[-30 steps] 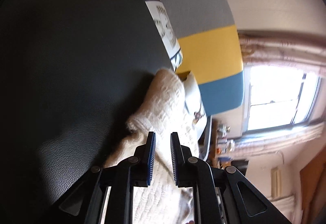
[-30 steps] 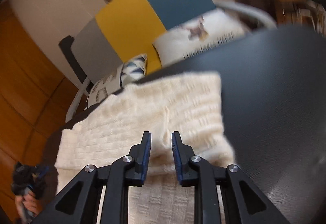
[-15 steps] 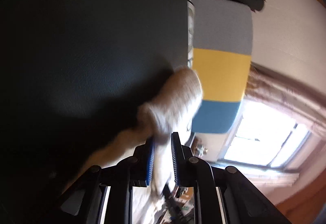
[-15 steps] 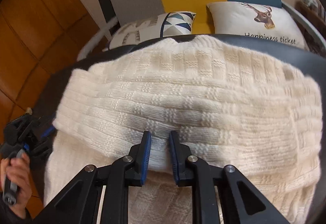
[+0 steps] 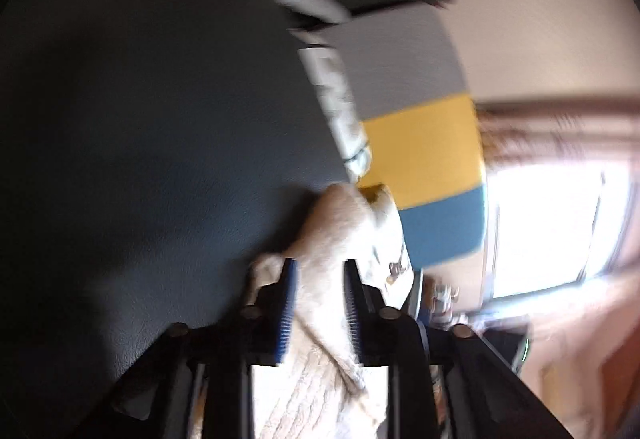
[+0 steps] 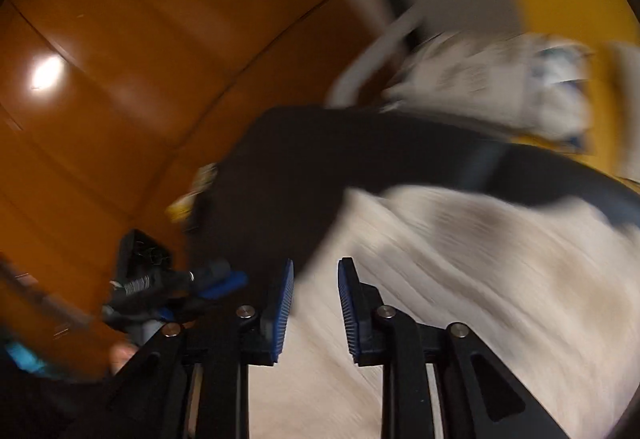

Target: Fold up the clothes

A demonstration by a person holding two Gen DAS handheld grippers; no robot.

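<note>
Here, a cream-white cable-knit sweater (image 6: 460,279) is seen spread over a dark, black leather-textured tabletop (image 5: 160,139), lying toward the near right part of the surface in the right wrist view, with bare black top left uncovered on the far left. In the left wrist view a bunched fold of the sweater (image 5: 332,239) is raised off the table and runs between the blue ribbed pads of the left gripper (image 5: 318,271); the jaws are parting, and although knit lies between them, a gap appears to be left on both sides, so the pads do not seem to press on it. The blur makes contact hard to judge. The right gripper (image 6: 316,271) is held low over the near edge of the sweater; its jaws are narrowly apart and opening, cream knit is seen in the gap behind them, and whether any cloth is pinched cannot be told through the blur. At the near left of that view the left gripper is caught again as a dark tool with blue parts. Beyond the far table edge stands a chair back with grey, yellow and blue bands (image 5: 424,143), with a white patterned cushion (image 6: 492,87) resting against it. A bright window (image 5: 560,223) is seen at the far right, and an orange-brown wooden floor (image 6: 140,59) at the left
</note>
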